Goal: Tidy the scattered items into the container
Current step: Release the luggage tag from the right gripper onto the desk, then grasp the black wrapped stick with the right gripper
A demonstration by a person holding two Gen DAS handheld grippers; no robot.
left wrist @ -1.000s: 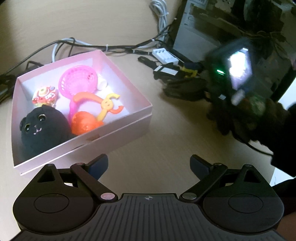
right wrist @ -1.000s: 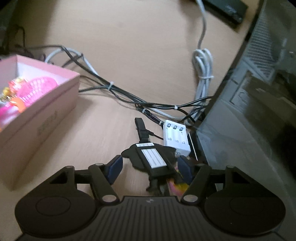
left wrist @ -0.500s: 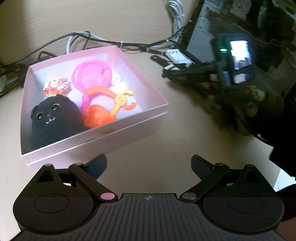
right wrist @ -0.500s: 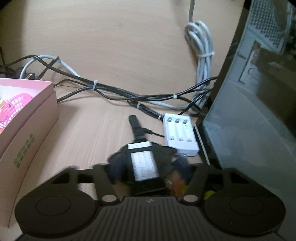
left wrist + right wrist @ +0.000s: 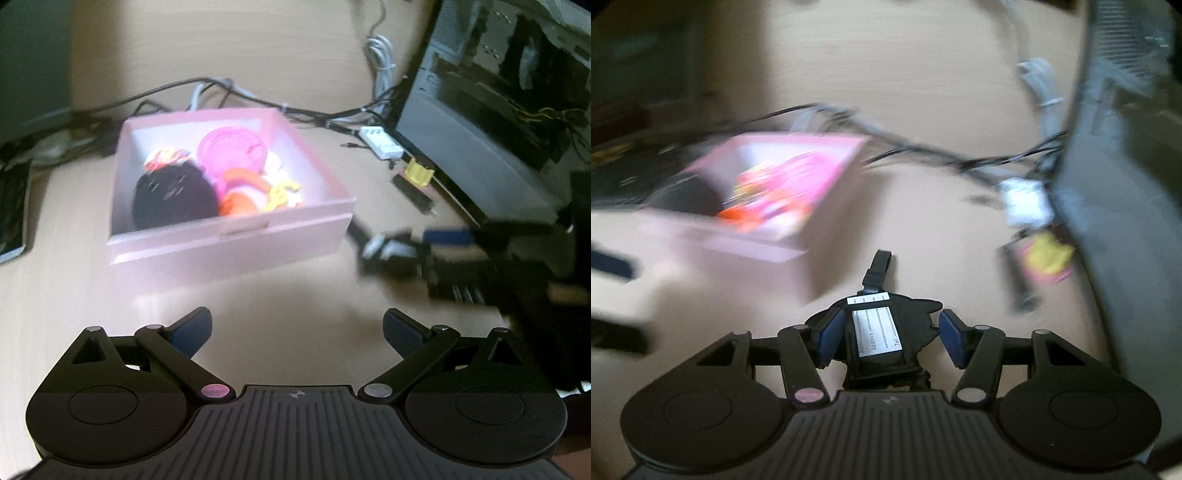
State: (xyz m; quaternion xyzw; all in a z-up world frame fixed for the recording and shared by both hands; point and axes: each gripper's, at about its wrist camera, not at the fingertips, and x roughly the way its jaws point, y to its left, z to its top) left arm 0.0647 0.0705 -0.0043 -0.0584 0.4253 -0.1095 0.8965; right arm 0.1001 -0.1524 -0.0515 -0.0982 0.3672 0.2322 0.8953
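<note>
Right gripper (image 5: 882, 341) clamped on black luggage tag (image 5: 877, 338), strap pointing 12 o'clock, carried clear of desk for drop-in. Left gripper (image 5: 297, 328) jaws apart, empty, prob. on standby. Pink box (image 5: 798, 236) w/ toys sits at 10 o'clock; yellow-pink item (image 5: 1049, 254) further off at 2, not yet boxed.

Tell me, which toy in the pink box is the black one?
The round plush toy in the near left part of the pink box. It is dark and fuzzy; the others beside it are pink, orange and yellow plastic.
</note>
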